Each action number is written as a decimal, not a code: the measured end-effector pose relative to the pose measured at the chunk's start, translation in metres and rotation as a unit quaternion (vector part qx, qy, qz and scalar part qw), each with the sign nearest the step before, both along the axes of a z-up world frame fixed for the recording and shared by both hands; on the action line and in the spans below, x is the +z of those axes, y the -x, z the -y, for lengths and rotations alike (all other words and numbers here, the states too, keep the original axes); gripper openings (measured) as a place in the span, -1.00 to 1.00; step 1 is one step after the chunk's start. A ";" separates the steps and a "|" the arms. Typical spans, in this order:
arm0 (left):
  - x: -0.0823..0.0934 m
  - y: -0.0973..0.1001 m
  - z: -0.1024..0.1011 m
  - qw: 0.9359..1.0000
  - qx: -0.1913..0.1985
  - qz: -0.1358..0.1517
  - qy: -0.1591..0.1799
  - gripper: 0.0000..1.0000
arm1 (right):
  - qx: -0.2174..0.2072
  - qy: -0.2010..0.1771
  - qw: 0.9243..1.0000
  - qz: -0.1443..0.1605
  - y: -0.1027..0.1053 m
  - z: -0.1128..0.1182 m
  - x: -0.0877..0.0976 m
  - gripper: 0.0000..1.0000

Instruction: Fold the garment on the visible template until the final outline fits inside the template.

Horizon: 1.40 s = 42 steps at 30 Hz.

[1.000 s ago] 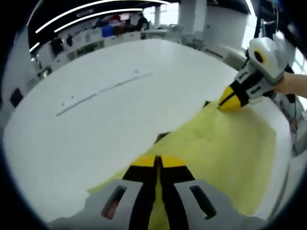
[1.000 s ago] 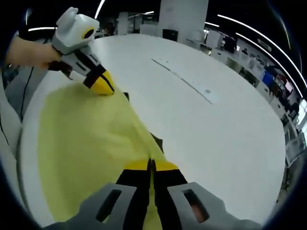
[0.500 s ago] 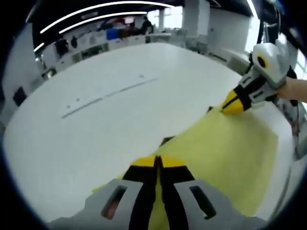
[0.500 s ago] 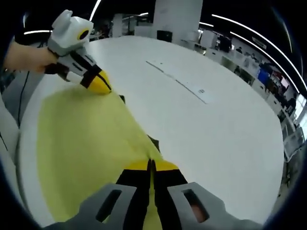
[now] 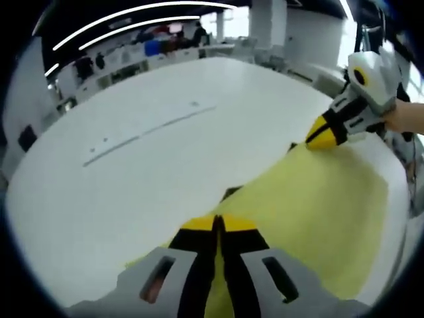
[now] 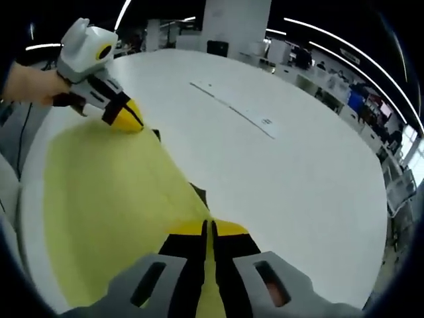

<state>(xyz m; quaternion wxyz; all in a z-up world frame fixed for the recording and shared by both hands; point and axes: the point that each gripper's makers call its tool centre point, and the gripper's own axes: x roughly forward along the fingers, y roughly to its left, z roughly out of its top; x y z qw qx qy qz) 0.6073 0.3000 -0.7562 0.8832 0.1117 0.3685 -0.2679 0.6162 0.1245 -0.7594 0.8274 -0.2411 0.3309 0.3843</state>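
A broad white table (image 5: 132, 165) carried the yellow garment (image 5: 318, 212), which lay spread along its near side, stretched flat between the two tools with a dark strip peeking from under its far edge. The cloth looked thin, light and limp, likely to sag or wrinkle unless kept taut, so the edge corners seemed the sensible places to hold. The left gripper (image 5: 217, 228) and the right gripper (image 6: 207, 232) each had their jaws pressed together on that edge, well apart from one another.
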 end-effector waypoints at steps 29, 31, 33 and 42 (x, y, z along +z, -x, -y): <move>0.019 0.041 -0.012 0.998 0.039 0.013 0.043 -0.67 | -0.049 -0.062 0.996 -0.029 0.072 -0.010 0.011 -0.44; 0.018 0.057 -0.013 0.999 0.031 0.009 0.037 -0.62 | -0.048 -0.063 0.996 -0.032 0.081 -0.011 0.010 -0.40; 0.013 0.071 -0.017 0.999 0.030 0.002 0.030 -0.56 | -0.047 -0.059 0.996 -0.036 0.092 -0.011 0.007 -0.35; -0.004 0.112 -0.028 0.998 0.043 -0.031 0.030 -0.43 | -0.044 -0.052 0.996 -0.058 0.136 -0.006 -0.004 -0.22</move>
